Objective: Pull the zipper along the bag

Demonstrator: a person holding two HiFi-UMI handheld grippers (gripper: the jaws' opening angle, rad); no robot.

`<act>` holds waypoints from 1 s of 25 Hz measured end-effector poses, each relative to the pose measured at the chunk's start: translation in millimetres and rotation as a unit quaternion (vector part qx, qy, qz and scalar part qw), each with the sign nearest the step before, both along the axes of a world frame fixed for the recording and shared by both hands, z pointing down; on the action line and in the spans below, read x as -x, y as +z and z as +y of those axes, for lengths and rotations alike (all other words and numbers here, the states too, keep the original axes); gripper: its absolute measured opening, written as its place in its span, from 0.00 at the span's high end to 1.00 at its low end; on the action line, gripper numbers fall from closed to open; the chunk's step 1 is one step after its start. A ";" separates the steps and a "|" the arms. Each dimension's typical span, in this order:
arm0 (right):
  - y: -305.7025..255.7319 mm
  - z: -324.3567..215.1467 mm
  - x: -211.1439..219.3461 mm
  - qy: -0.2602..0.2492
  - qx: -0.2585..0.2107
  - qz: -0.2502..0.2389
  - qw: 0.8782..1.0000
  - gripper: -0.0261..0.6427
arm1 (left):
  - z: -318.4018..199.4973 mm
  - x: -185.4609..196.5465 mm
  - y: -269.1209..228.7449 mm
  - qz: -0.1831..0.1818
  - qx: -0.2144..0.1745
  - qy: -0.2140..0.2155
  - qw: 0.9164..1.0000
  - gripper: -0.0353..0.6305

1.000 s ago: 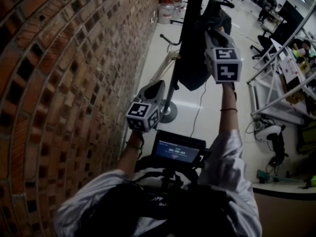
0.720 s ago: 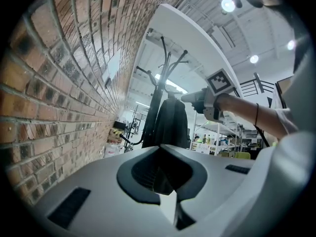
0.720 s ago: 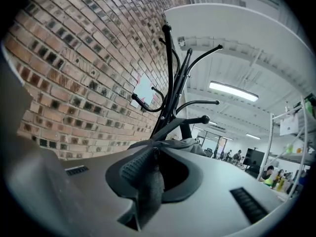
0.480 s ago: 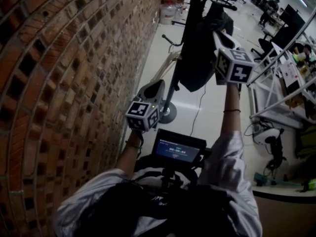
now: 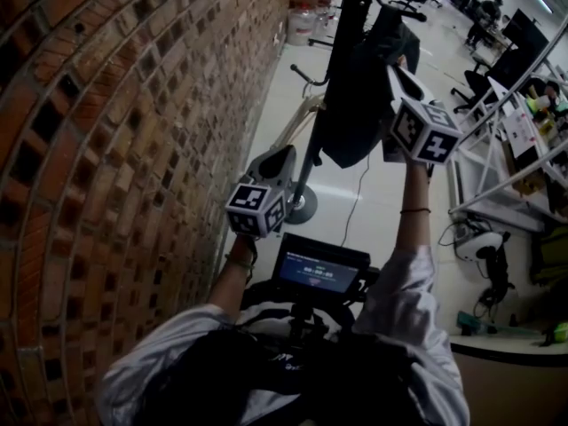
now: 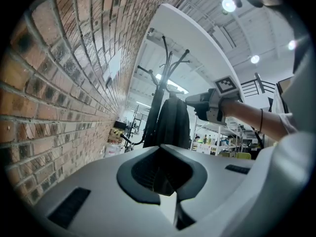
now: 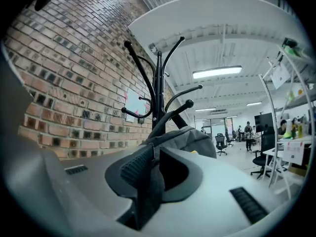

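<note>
Bag (image 5: 355,105) hangs from the coat rack (image 5: 311,162) beside the brick wall (image 5: 133,149). It rests on no desk, and the only desk edge in sight (image 5: 497,340) runs along the head view's lower right, well apart from the work. The right gripper (image 5: 391,63) is raised to the bag's upper part. In the right gripper view its jaws are closed narrow on a dark strip (image 7: 148,191), which runs down from the ribbed pad and which I take for the zipper pull, with the grey bag (image 7: 192,139) bulging just behind. The left gripper (image 5: 282,154) sits low near the person's body, well apart from the bag. In the left gripper view its jaws stand together with nothing between them, pointing toward the rack, the hanging bag (image 6: 173,122) and the right gripper (image 6: 212,105). On progress, I judge that the pull is gripped, so the approach is done. No view shows the zipper track, so I cannot tell how much of it is already run or which way the slider must go. What seems left is the draw along the track, probably with the free gripper steadying the bag, since a hanging bag will swing. As for containers, the bag's mouth is not visible, so its contents are unknown. A white bucket-like tub (image 5: 300,20) stands by the wall beyond the rack, too small to read inside.
</note>
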State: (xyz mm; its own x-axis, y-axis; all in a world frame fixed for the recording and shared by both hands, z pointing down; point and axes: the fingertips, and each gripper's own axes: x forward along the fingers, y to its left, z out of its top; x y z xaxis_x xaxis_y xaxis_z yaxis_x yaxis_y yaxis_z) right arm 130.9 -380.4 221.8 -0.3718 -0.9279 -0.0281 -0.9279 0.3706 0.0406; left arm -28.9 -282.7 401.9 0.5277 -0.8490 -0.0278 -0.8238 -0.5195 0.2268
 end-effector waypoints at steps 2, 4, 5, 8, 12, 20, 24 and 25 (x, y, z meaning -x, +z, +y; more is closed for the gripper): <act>0.5 -0.8 2.5 0.005 0.001 0.011 1.000 0.83 | -0.8 -2.6 0.9 0.000 0.000 0.003 1.000 0.94; 2.0 -1.5 5.5 0.015 0.003 0.040 0.999 0.77 | -0.8 -6.0 1.2 0.000 0.001 0.006 1.000 0.95; 1.8 -1.1 8.4 0.016 0.005 0.048 0.999 0.77 | -0.8 -7.7 1.3 -0.001 0.001 0.008 1.000 0.95; 1.4 -1.9 13.2 0.024 0.007 0.075 0.997 0.77 | -2.5 -12.0 2.9 0.002 -0.001 0.011 1.000 0.94; 1.5 1.7 21.7 0.048 -0.006 0.155 0.987 0.77 | -2.6 -19.3 4.8 0.000 0.001 0.021 1.000 0.95; 3.7 -2.5 22.6 0.047 0.006 0.214 0.976 0.81 | -5.3 -34.3 3.9 -0.004 -0.001 0.033 0.999 0.95; -1.2 -1.6 11.4 0.028 0.021 0.160 0.987 0.90 | -4.1 -35.2 3.2 -0.010 0.005 0.033 0.999 0.95; -2.6 -1.2 10.5 0.022 0.024 0.151 0.988 0.90 | -4.7 -34.0 2.8 -0.009 0.005 0.031 0.999 0.94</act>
